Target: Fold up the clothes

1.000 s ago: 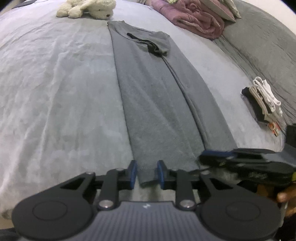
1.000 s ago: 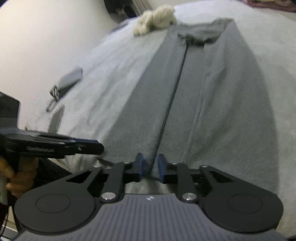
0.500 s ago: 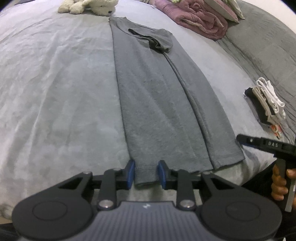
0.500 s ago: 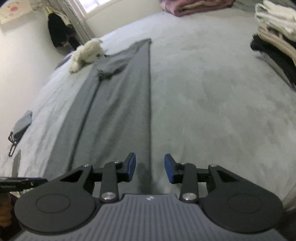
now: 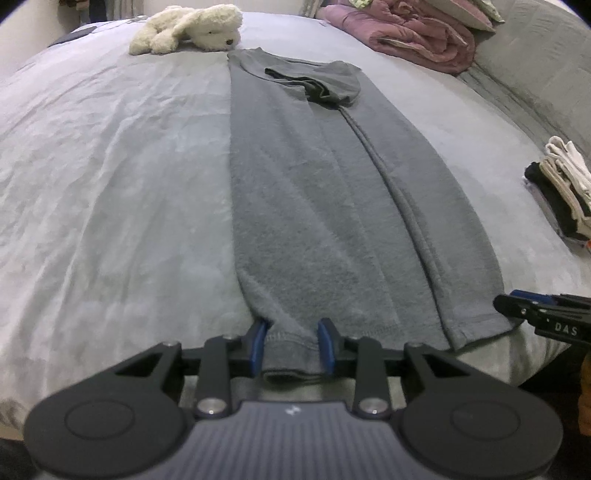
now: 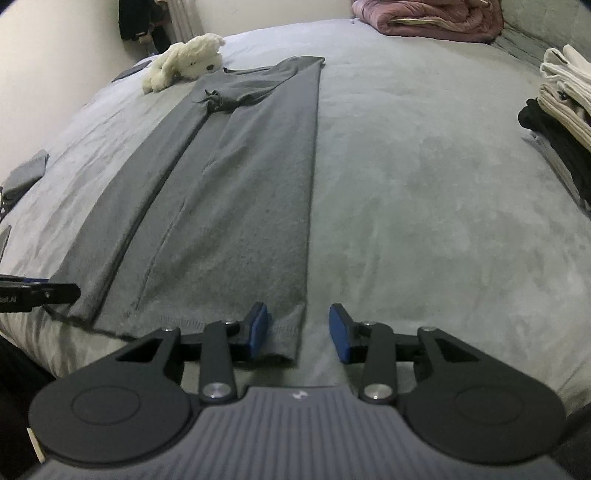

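Two grippers sit at the near hem of a grey shirt (image 5: 317, 206) that lies flat on the bed (image 5: 110, 192), folded lengthwise into a long strip running from me toward the far end, its collar turned over up there. My left gripper (image 5: 290, 345) has the near left corner of the hem bunched between its blue pads, and its jaws are opening; from here I cannot tell for sure whether the pads press the cloth. My right gripper (image 6: 299, 332) holds its jaws apart over the near right corner: the shirt's right edge runs into the gap, close by the left pad, while the right pad stands over bare bedcover, clear of the cloth. Beyond the far end of the shirt lies a white stuffed toy (image 5: 188, 27), almost touching the collar. A rolled pink blanket (image 5: 413, 35) rests at the far right of the bed, and a stack of folded clothes (image 6: 561, 103) sits along the right side, well apart from the shirt.
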Demonstrator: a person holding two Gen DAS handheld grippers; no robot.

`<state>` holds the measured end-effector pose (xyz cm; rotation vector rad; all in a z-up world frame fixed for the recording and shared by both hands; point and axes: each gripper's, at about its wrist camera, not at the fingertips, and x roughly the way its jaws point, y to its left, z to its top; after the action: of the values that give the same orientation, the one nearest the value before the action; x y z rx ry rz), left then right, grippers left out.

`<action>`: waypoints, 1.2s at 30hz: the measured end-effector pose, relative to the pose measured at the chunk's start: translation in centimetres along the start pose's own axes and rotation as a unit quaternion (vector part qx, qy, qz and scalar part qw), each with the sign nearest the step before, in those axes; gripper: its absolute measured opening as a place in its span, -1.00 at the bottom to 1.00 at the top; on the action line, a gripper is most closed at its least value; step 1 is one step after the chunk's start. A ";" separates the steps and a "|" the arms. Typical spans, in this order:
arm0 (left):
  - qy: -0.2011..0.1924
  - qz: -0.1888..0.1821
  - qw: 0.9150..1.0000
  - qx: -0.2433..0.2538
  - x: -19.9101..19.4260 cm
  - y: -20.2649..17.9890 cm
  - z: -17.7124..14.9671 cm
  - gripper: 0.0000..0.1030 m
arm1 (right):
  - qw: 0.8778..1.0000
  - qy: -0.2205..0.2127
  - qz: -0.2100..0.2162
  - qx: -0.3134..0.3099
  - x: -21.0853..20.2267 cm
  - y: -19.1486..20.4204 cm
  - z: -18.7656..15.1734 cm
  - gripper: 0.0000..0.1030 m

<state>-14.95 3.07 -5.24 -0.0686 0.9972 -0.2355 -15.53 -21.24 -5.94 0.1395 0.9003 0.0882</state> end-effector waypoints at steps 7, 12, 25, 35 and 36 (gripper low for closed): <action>-0.003 0.015 1.000 0.009 0.0 -0.6 -0.3 -0.41 | 1.000 0.002 -0.002 -0.011 0.1 0.2 -0.2 -0.27; -0.006 0.023 1.000 0.014 -0.1 -1.0 -0.7 -0.41 | 1.000 0.002 -0.006 -0.018 -0.3 0.5 -0.6 -0.27; 0.008 -0.002 1.000 0.029 -1.2 -0.2 1.0 -0.42 | 0.999 -0.030 -0.011 -0.032 -1.6 1.5 -0.5 -0.19; -0.059 -0.016 0.992 0.110 1.4 -3.6 5.0 -0.41 | 0.994 -0.067 0.017 -0.089 1.4 3.9 3.9 -0.14; -0.059 -0.016 0.992 0.115 2.1 -3.9 5.2 -0.41 | 0.993 -0.064 0.022 -0.094 2.1 4.3 4.2 -0.14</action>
<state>-10.11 -1.46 -3.47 0.1104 0.8474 -0.3699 -10.98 -17.06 -4.31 -0.0093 0.7573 0.2027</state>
